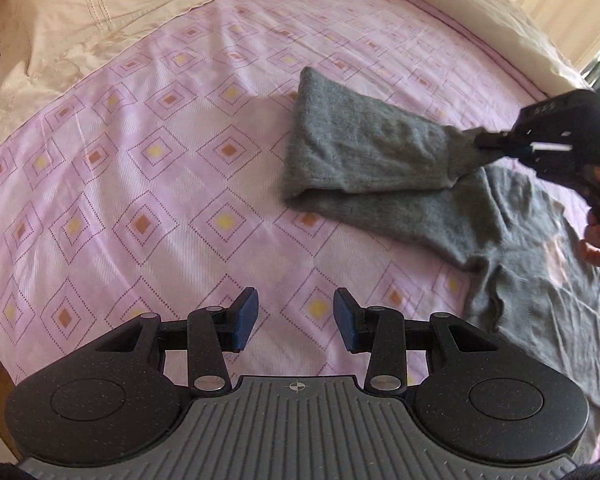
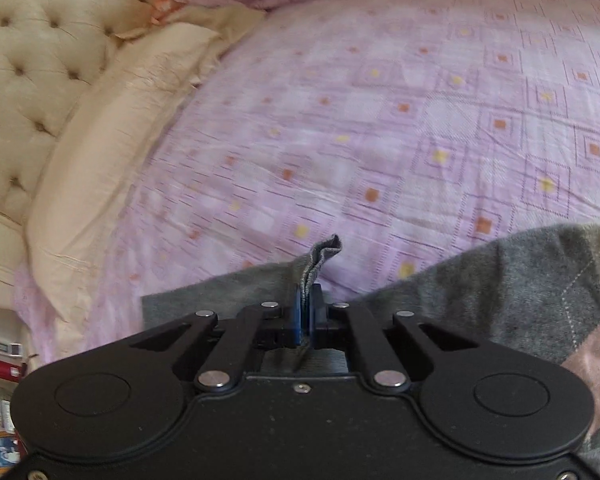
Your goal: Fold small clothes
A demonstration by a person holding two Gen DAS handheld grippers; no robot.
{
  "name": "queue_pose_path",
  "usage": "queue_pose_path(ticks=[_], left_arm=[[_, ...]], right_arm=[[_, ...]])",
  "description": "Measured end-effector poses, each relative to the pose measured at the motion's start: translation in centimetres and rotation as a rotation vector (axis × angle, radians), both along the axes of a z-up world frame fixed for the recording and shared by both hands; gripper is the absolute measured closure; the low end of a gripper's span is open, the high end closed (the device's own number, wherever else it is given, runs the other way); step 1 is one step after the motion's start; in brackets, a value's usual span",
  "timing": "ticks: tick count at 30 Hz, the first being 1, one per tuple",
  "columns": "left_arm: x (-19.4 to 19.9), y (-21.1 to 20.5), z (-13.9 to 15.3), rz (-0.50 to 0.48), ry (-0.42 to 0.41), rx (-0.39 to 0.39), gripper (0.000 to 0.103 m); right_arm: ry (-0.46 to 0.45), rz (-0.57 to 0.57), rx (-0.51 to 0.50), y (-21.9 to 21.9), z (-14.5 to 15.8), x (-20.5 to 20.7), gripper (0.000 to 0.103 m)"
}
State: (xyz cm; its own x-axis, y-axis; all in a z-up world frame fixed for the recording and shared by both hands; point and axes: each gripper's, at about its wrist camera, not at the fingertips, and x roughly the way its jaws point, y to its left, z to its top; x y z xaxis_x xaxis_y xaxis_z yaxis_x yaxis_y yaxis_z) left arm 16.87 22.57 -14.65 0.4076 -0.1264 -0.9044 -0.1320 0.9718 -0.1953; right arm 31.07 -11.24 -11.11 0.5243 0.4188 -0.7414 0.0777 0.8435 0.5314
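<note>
A small grey knit sweater (image 1: 532,280) lies on the pink patterned bedspread (image 1: 160,160) at the right of the left wrist view. One grey sleeve (image 1: 360,148) is doubled back over itself, and my right gripper (image 1: 488,142) is shut on its cuff end, holding it slightly above the bed. In the right wrist view the pinched cuff (image 2: 320,260) sticks up between the blue pads of the right gripper (image 2: 308,312), with the sweater's argyle front (image 2: 540,300) to the right. My left gripper (image 1: 296,320) hovers open over bare bedspread, left of the sweater, holding nothing.
Beige pillows (image 1: 100,12) lie along the head of the bed, against a tufted cream headboard (image 2: 28,60). A folded beige cover (image 1: 480,12) runs along the far side. A person's fingers (image 1: 592,240) hold the right gripper's handle. Shelf clutter (image 2: 0,360) stands beside the bed.
</note>
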Motion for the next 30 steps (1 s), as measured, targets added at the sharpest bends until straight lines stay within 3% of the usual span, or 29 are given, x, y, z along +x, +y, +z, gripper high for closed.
queue_pose_path(ticks=[8, 12, 15, 18, 23, 30], left_arm=[[0.0, -1.8, 1.3, -0.050, -0.037, -0.003, 0.063], [-0.1, -3.5, 2.0, -0.104, -0.060, 0.003, 0.063], [-0.5, -4.9, 2.7, -0.150, -0.078, 0.009, 0.063], [-1.0, -6.5, 3.1, -0.200, -0.091, 0.015, 0.063], [-1.9, -9.4, 3.8, -0.297, -0.112, 0.033, 0.063], [-1.8, -13.0, 4.5, -0.434, -0.138, 0.061, 0.063]], right_arm=[[-0.200, -0.039, 0.113, -2.6, 10.3, -6.4, 0.093], [-0.264, -0.130, 0.103, -6.6, 14.4, -11.7, 0.093], [-0.266, -0.240, 0.057, -10.6, 15.5, -16.3, 0.093], [-0.208, -0.361, -0.028, -14.6, 14.5, -20.7, 0.093], [-0.044, -0.549, -0.093, -20.0, 9.4, -25.7, 0.093], [0.085, -0.593, -0.131, -22.8, 3.4, -28.2, 0.093]])
